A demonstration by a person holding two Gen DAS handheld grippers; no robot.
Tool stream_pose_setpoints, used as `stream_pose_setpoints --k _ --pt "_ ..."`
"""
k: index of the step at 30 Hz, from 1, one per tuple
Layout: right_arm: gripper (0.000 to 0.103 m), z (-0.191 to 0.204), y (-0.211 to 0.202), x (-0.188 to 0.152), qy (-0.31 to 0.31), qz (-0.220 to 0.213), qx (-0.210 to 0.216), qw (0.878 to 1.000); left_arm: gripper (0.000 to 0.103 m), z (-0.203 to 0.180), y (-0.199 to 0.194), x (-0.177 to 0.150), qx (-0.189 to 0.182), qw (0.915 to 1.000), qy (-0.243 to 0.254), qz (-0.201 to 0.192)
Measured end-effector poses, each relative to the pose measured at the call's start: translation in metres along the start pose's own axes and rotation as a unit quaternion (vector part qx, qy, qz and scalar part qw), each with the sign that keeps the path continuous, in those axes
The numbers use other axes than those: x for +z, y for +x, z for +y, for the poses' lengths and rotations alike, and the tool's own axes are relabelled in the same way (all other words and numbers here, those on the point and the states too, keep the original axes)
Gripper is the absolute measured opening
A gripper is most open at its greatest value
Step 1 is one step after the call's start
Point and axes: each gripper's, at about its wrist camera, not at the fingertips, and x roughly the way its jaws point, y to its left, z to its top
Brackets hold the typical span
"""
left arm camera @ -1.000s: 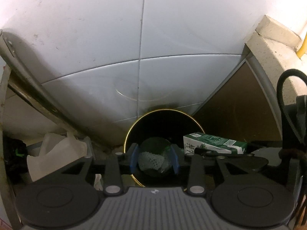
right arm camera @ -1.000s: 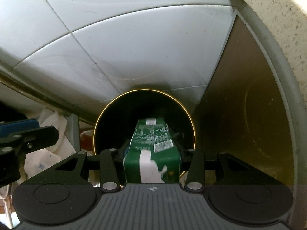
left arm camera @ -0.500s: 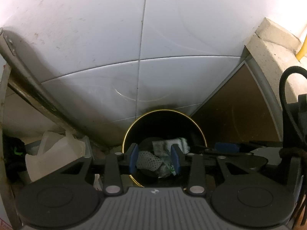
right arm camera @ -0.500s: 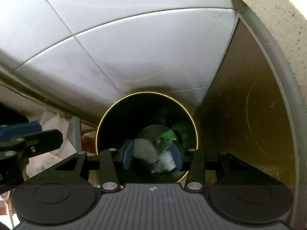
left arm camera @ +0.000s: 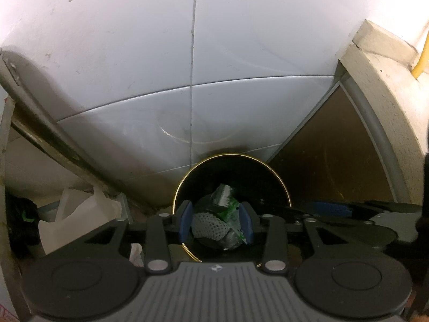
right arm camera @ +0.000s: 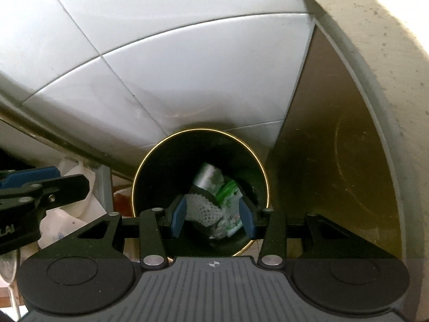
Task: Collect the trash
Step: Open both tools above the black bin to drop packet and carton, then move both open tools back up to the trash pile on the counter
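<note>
One round black bin with a gold rim stands on the tiled floor. Inside lie one white foam net, one green-white carton and one silvery wrapper. Left gripper: jaws opening, nothing pinched. Right gripper: fingers spread, empty. Both hang over the bin.

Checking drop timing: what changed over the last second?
The right gripper let go of the green carton, which now lies in the bin. The left gripper, empty, jaws opening, shows no foam net between its pads. Both remain over the bin.

Bin bottom beneath trash
</note>
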Motion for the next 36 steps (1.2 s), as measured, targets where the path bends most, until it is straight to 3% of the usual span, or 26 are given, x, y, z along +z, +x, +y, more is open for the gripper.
stream_pose_setpoints --k 11,20,36 --pt "0.061 -0.002 -0.019 -0.011 0.012 -0.030 -0.012 0.999 0.037 -0.007 -0.004 -0.002 0.002 0.9996 0.025 -0.014" --pt "0.068 -0.009 -0.056 -0.027 0.029 -0.077 -0.027 0.996 0.037 -0.015 -0.018 -0.004 -0.031 0.9979 0.044 -0.036" --pt "0.090 -0.030 -0.127 -0.053 0.024 -0.133 -0.030 0.990 0.039 -0.040 -0.029 -0.018 -0.023 0.9888 0.134 -0.060"
